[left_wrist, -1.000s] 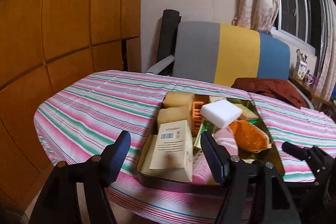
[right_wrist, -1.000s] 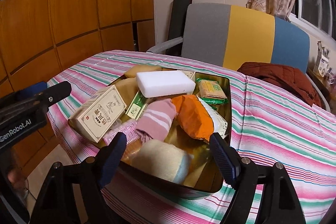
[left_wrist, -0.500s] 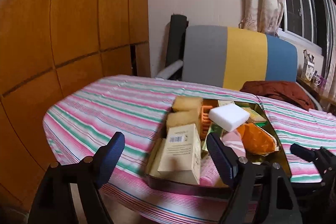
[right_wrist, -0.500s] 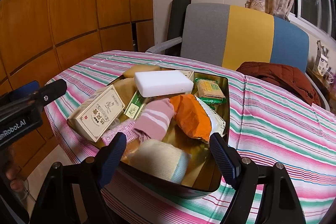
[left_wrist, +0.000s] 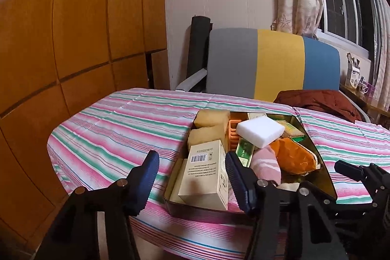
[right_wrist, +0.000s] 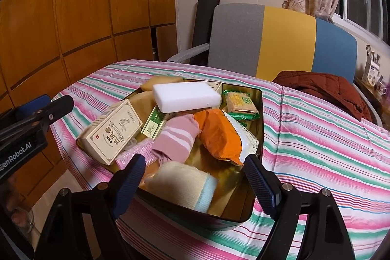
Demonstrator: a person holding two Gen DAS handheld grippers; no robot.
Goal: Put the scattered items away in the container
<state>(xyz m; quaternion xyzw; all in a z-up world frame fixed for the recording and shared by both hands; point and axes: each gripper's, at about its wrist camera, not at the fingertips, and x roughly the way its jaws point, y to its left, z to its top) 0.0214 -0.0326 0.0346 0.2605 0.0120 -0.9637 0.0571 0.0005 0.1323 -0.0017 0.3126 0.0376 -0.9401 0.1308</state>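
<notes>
gold-coloured metal container [right_wrist: 256, 162] near the front edge of a bench under a pink, green and white striped cloth [right_wrist: 316, 138], packed with the items. inside, in the right wrist view: white sponge block [right_wrist: 186, 96] on top toward 12 o'clock, beige printed box [right_wrist: 112, 130] propped on the rim at 9 o'clock, slim green-and-white packet [right_wrist: 153, 124] just beside it, pink striped sock [right_wrist: 175, 140] at the centre, orange-and-white snack bag [right_wrist: 224, 135] at 3 o'clock touching the sock, green-wrapped biscuit pack [right_wrist: 240, 102] at 1 o'clock, cream-and-blue sock [right_wrist: 185, 184] at 6 o'clock, pink ridged piece [right_wrist: 136, 155] at 7 o'clock, tan buns [right_wrist: 156, 83] at 11 o'clock behind the sponge.

left tool [left_wrist: 192, 177] just in front of the container's near-left corner, jaws closing, framing the beige box yet gripping nothing, pads clear of it. right tool [right_wrist: 193, 177] low over the near rim, jaws wide apart and empty, the cream-and-blue sock between them but untouched.

beyond the bench at 12 o'clock: grey, yellow and blue chair back [right_wrist: 280, 40]; rust-red jacket [right_wrist: 326, 89] at 2 o'clock; wooden panel wall [right_wrist: 73, 16] at 10 o'clock.
</notes>
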